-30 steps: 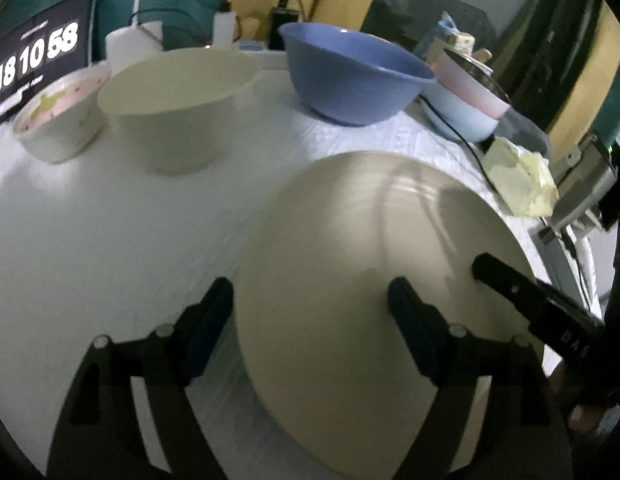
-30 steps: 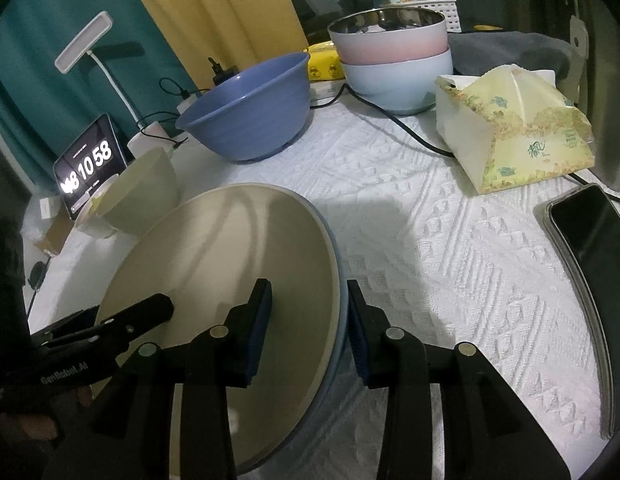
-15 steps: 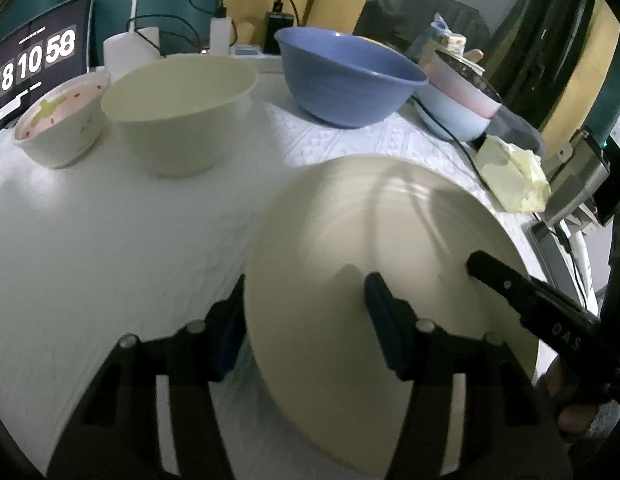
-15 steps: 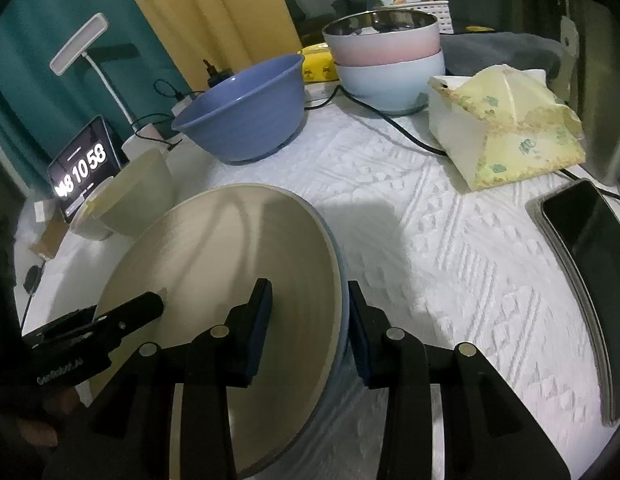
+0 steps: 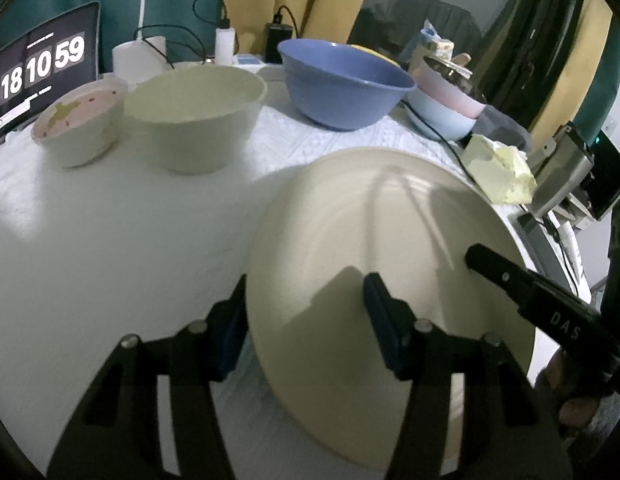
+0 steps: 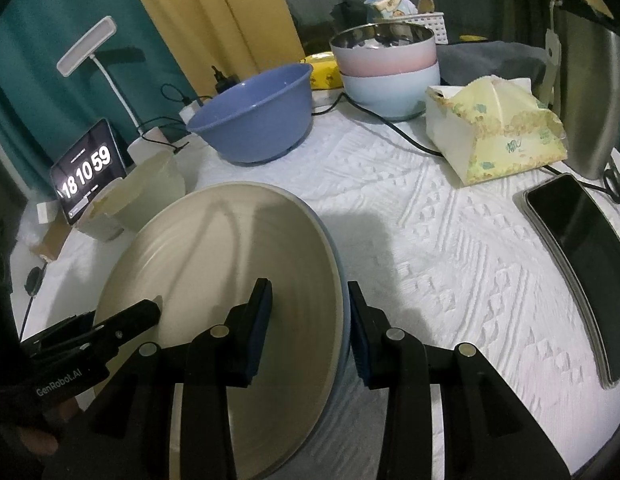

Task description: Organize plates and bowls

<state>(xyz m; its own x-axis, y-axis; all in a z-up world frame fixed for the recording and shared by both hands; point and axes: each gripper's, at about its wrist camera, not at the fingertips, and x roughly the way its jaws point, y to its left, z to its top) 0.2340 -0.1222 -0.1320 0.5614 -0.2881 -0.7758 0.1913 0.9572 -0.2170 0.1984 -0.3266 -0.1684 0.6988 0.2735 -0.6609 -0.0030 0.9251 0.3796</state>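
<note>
plate [image 5: 369, 264] sits at lower centre of both views, a cream dish with a blue-grey underside, tilted off the white textured counter [image 6: 449, 232]. left tool [image 5: 306, 320] straddles its near-left rim, one pad under and one on the face, narrowed onto it. right tool [image 6: 310, 320] pinches the opposite rim between its pads, also narrow. whether a second plate lies beneath i cannot tell. risk, as i judge it: two grips on a smooth glazed edge could slip if one hand lifts faster, twisting the dish loose. swinging it toward upper left could knock the cream bowl [image 5: 196, 120] or the blue bowl [image 5: 343, 84]; toward the right edge, the phone [image 6: 577, 220].
</note>
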